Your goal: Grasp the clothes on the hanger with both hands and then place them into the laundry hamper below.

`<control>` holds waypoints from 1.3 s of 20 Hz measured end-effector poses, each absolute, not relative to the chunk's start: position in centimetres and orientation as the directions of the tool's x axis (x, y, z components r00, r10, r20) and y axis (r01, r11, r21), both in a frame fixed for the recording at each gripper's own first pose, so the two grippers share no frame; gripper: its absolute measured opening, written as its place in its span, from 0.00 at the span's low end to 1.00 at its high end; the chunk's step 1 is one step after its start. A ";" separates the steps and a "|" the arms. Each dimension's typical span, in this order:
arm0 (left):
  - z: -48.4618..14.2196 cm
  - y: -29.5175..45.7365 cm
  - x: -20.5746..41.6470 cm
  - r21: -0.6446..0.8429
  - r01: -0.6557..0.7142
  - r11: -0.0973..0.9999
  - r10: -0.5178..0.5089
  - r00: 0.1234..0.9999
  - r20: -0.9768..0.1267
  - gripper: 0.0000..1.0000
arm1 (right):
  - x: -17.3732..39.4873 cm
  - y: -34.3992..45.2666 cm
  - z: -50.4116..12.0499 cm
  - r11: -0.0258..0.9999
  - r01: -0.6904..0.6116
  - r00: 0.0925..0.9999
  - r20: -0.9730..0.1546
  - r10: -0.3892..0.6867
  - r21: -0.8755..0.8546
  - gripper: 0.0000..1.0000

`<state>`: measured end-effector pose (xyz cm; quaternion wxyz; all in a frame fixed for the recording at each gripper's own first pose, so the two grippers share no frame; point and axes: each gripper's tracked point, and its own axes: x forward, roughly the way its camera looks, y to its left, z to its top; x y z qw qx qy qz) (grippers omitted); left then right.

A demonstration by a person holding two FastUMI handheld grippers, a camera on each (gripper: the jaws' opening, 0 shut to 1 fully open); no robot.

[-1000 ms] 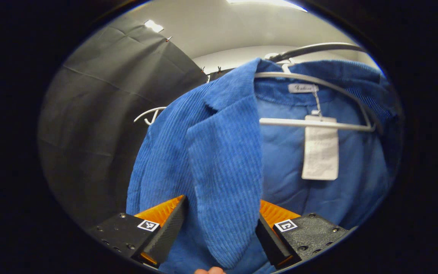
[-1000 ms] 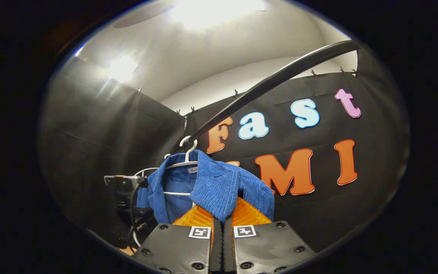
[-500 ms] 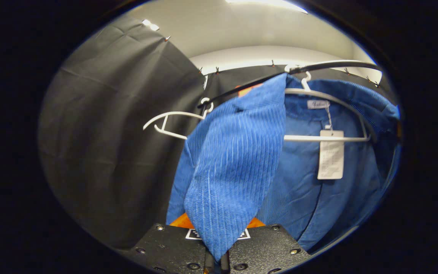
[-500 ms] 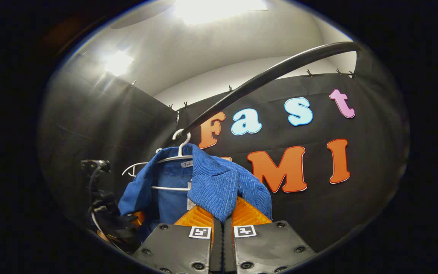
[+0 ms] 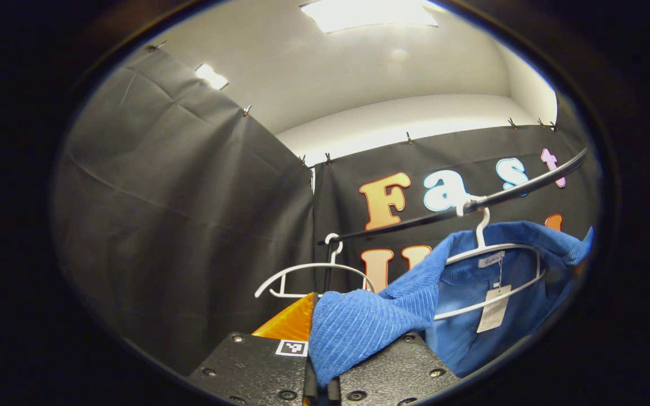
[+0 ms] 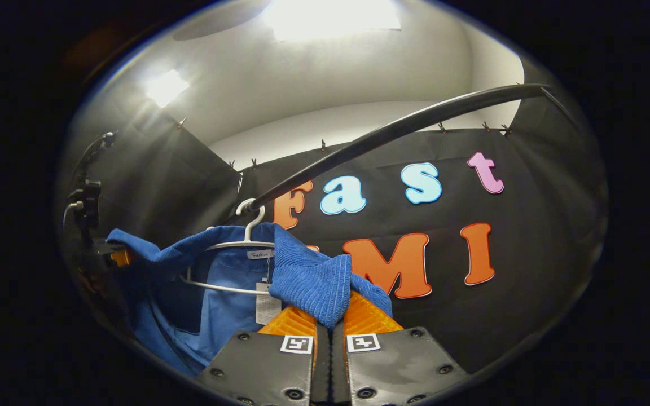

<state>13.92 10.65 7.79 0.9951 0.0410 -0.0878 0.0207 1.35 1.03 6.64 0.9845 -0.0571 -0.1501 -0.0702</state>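
Where the left gripper view looks along its own fingers, the left gripper (image 5: 320, 389) is clenched on a front edge of the blue jacket (image 5: 370, 321), which hangs from a white hanger (image 5: 491, 254) on the dark rail (image 5: 505, 194). A neck label and a paper tag (image 5: 493, 309) show, too small to read. An empty hanger (image 5: 308, 276) hangs to the left, with open room before the cloth wall.

From the right gripper view, the right gripper (image 6: 329, 361) is clenched on the jacket's other front edge (image 6: 311, 282). Its neck label (image 6: 260, 254) stays illegible. Room lies open to the right under the rail (image 6: 392, 129).
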 end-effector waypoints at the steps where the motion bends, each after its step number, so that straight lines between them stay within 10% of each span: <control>1: 9.0 11.0 14.6 0.097 -0.044 0.994 0.024 0.981 0.193 0.07 | 1.3 1.1 6.7 0.982 0.162 0.943 0.307 -0.126 -0.095 0.08; 12: 7.0 15.1 27.0 0.048 0.060 0.997 -0.065 0.990 0.121 0.07 | 1.4 0.9 7.7 0.972 0.218 0.929 0.323 -0.180 -0.087 0.08; 26: -4.3 14.3 26.5 -0.032 0.111 0.993 -0.112 0.994 -0.010 0.07 | 2.9 -3.1 10.6 0.927 0.360 0.873 0.388 -0.295 -0.106 0.09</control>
